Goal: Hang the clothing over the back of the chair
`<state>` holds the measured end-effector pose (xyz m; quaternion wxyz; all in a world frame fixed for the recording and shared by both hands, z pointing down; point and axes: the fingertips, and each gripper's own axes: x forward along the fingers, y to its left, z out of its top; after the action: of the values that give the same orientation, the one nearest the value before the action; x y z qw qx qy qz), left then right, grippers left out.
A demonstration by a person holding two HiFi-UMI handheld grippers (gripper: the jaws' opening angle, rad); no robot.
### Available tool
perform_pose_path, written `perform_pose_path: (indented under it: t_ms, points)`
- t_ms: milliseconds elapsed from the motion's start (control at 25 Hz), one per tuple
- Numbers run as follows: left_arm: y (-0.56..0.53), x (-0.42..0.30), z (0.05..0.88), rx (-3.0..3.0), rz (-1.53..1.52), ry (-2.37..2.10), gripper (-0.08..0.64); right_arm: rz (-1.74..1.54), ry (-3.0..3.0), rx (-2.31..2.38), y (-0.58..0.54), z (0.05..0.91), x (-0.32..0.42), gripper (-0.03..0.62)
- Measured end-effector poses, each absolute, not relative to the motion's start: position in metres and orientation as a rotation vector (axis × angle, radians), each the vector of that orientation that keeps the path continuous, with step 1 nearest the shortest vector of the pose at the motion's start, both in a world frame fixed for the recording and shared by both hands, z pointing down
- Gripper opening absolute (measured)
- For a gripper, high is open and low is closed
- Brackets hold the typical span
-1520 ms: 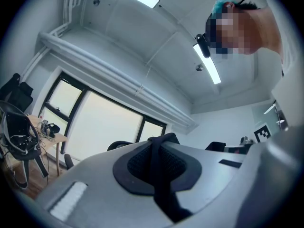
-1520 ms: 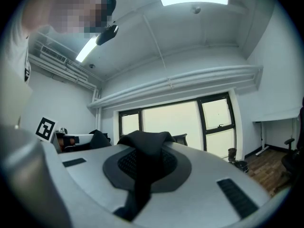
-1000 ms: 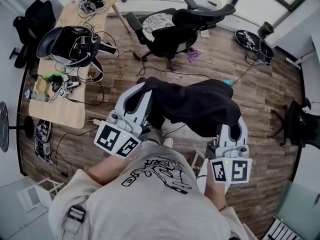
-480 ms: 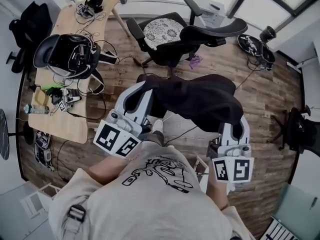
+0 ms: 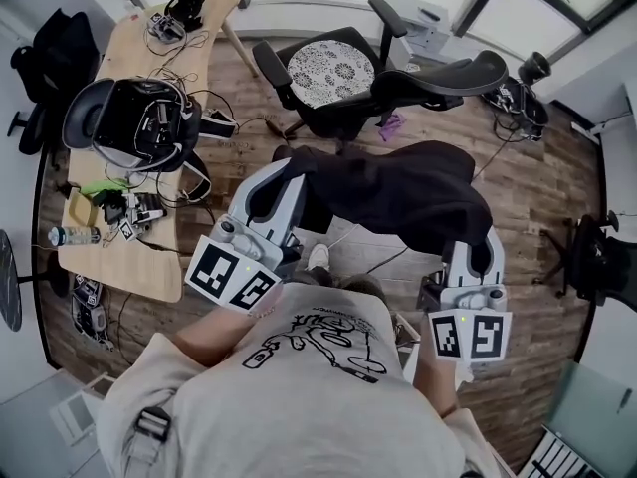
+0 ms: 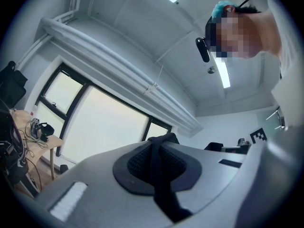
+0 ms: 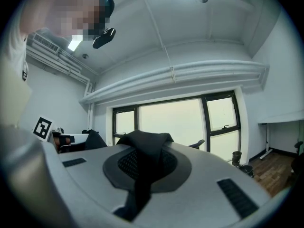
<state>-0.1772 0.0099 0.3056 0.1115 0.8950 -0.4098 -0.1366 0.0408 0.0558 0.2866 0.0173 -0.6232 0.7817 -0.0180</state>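
A black garment (image 5: 390, 195) hangs stretched between my two grippers in the head view, above the wood floor. My left gripper (image 5: 282, 167) is shut on its left end, and a fold of the black cloth (image 6: 159, 167) is pinched between its jaws. My right gripper (image 5: 480, 250) is shut on the right end, with black cloth (image 7: 142, 167) bunched between its pads. The black office chair (image 5: 343, 73) with a patterned seat stands just beyond the garment, its backrest (image 5: 450, 76) turned to the right.
A wooden desk (image 5: 129, 118) with cables, a bag and small items runs along the left. More black chairs (image 5: 50, 53) stand at the far left and at the right edge (image 5: 597, 262). Windows (image 7: 173, 122) fill the wall ahead.
The chair and desk have slid down and nearer in the head view, so I have moved toward the chair with the garment. Both grippers keep their hold.
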Motion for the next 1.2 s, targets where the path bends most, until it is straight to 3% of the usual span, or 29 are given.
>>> perform_pose_path:
  t_ms: [560,1200]
  points:
    - [-0.023,-0.162,0.31,2.637,-0.378,-1.135,0.012,-0.085,2.389,-1.976,0.028,0.294,0.052,0.009]
    - [-0.098,-0.089,0.287,2.619,-0.437,-1.126,0.012,0.012,2.302,-1.992,-0.044,0.271,0.145,0.009]
